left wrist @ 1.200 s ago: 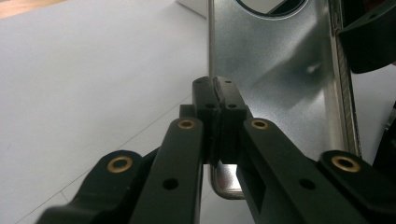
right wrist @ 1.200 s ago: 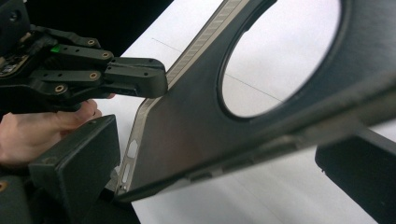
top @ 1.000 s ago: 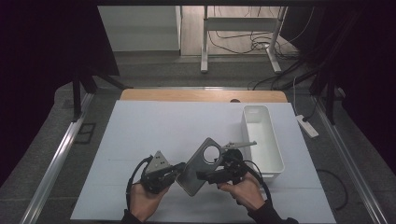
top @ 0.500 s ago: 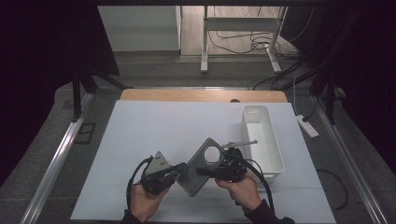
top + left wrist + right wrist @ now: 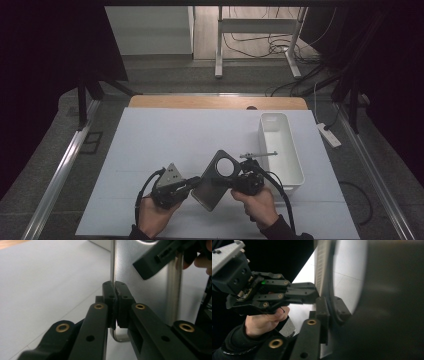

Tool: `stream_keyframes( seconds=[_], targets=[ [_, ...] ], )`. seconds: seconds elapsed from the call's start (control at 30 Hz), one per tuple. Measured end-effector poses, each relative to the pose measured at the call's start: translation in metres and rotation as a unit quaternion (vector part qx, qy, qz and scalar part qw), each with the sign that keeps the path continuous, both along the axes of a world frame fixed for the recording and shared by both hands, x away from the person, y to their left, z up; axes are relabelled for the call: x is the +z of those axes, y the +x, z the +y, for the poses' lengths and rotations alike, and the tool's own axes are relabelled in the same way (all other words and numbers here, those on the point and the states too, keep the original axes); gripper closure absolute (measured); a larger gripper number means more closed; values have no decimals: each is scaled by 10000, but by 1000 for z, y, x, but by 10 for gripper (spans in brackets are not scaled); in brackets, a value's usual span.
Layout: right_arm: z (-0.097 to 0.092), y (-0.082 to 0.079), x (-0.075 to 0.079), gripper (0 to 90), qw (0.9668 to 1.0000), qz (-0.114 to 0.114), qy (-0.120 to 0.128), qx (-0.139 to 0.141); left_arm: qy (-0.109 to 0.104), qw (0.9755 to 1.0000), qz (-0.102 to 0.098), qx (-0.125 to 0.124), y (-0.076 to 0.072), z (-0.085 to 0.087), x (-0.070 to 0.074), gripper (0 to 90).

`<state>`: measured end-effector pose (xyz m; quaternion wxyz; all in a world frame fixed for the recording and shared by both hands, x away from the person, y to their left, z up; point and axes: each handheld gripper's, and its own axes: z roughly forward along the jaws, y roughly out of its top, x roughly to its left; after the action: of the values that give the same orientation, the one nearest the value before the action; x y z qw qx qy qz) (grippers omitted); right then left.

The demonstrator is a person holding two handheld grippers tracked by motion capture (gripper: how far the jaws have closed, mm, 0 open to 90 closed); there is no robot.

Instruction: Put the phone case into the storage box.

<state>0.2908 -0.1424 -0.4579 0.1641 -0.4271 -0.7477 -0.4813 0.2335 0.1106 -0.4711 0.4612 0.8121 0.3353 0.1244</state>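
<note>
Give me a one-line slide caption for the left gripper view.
Left gripper shut on the edge of an upright metal plate above the white table.

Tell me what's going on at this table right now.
A person holds a flat grey metal plate with a round hole above the white table, one gripper in each hand. The left gripper is clamped on the plate's edge. The right gripper has just closed its jaws on the plate too. A white bin sits to the right.

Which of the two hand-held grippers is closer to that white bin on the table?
Right. The right hand-held gripper sits just beside the white bin, at its near end; the left hand-held gripper is farther off, beyond the grey plate.
</note>
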Motion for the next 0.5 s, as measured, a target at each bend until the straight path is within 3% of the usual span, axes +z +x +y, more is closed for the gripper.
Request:
stream_keyframes(
  seconds=[0.13, 0.33, 0.5],
  targets=[
    [0, -1, 1, 856, 10000, -64, -28, 3, -81, 9999, 65, -60, 2, 3, 1, 834],
    [0, -3, 3, 855, 9996, -227, -172, 94, -190, 9995, 264, -52, 8, 15, 4, 516],
    [-2, -4, 6, 855, 9986, -441, -226, 196, -346, 9973, 596, -267, 15, 25, 1, 302]
  ],
)
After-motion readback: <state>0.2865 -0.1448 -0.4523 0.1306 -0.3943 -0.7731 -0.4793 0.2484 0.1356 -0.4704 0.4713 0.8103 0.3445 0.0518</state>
